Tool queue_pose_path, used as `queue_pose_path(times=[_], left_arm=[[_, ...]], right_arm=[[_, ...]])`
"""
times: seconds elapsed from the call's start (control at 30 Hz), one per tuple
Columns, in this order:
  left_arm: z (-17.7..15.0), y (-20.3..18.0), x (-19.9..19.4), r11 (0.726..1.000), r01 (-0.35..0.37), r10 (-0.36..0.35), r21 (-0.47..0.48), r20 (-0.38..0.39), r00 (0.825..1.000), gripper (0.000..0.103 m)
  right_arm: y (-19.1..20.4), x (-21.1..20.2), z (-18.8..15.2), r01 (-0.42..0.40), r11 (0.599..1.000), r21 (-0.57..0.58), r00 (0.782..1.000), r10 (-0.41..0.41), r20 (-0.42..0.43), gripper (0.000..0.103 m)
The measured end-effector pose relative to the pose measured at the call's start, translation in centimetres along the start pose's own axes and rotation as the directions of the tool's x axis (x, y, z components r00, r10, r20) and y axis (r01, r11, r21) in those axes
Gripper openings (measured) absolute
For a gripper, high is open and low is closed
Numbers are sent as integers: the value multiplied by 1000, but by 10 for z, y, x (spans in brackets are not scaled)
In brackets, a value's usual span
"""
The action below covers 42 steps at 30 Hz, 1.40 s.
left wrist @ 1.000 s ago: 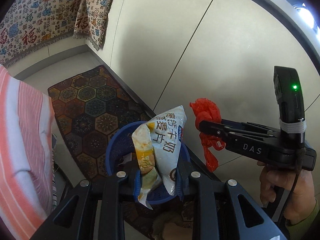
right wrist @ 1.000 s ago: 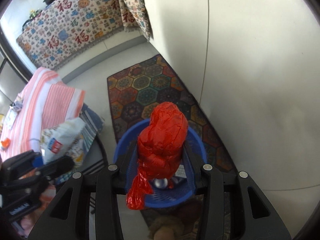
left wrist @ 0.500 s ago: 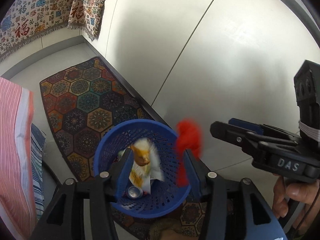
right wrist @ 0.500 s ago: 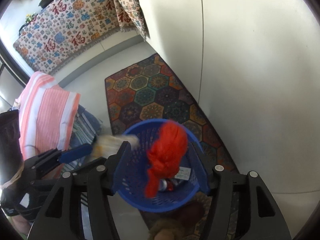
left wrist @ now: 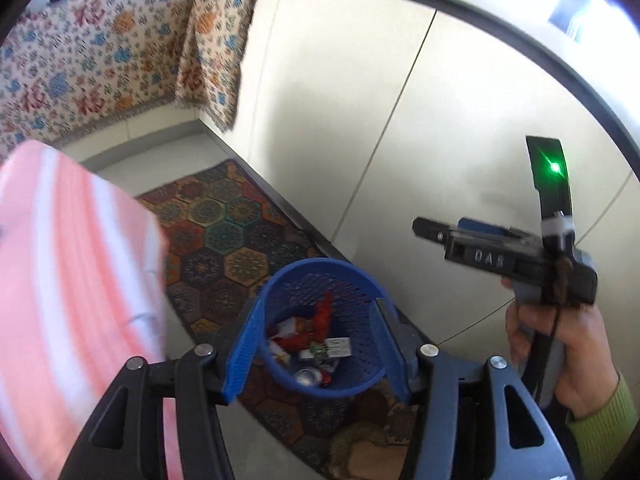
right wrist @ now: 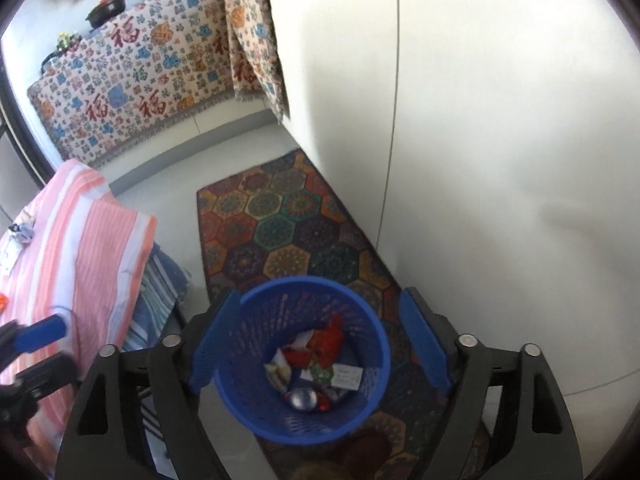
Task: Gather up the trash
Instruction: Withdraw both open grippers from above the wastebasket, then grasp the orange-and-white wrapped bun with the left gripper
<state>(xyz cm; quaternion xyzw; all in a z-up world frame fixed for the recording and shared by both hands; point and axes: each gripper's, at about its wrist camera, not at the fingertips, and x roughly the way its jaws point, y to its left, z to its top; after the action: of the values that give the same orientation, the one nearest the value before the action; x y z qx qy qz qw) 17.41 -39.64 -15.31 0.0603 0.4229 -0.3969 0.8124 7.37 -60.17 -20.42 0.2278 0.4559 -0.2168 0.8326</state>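
Both grippers, left gripper [left wrist: 316, 344] and right gripper [right wrist: 320, 344], hang spread and empty above the blue basket [right wrist: 298, 428], where the red bag [right wrist: 326, 340] lies among wrappers.

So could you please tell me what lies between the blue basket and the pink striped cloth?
In the right wrist view, a folded blue striped cloth and bare grey floor separate the blue basket from the pink striped cloth.
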Motion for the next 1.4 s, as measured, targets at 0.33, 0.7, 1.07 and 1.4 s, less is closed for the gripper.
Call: queue_pose_path(times=[0.33, 0.7, 1.07, 1.4], left_arm=[[-83, 98, -124, 967, -250, 252, -51, 40, 967, 63], [-159, 241, -199, 891, -425, 426, -161, -32, 904, 63], [-145, 306, -192, 942, -331, 329, -57, -45, 943, 77], [-87, 330, -143, 971, -180, 193, 159, -67, 979, 86]], right_arm=[[148, -47, -36, -210, 947, -242, 968, 236, 85, 93], [346, -35, -82, -403, 808, -430, 915, 365, -171, 95], [385, -4, -101, -368, 793, -486, 930, 320, -183, 102], [386, -4, -100, -356, 795, -491, 934, 312, -173, 102]])
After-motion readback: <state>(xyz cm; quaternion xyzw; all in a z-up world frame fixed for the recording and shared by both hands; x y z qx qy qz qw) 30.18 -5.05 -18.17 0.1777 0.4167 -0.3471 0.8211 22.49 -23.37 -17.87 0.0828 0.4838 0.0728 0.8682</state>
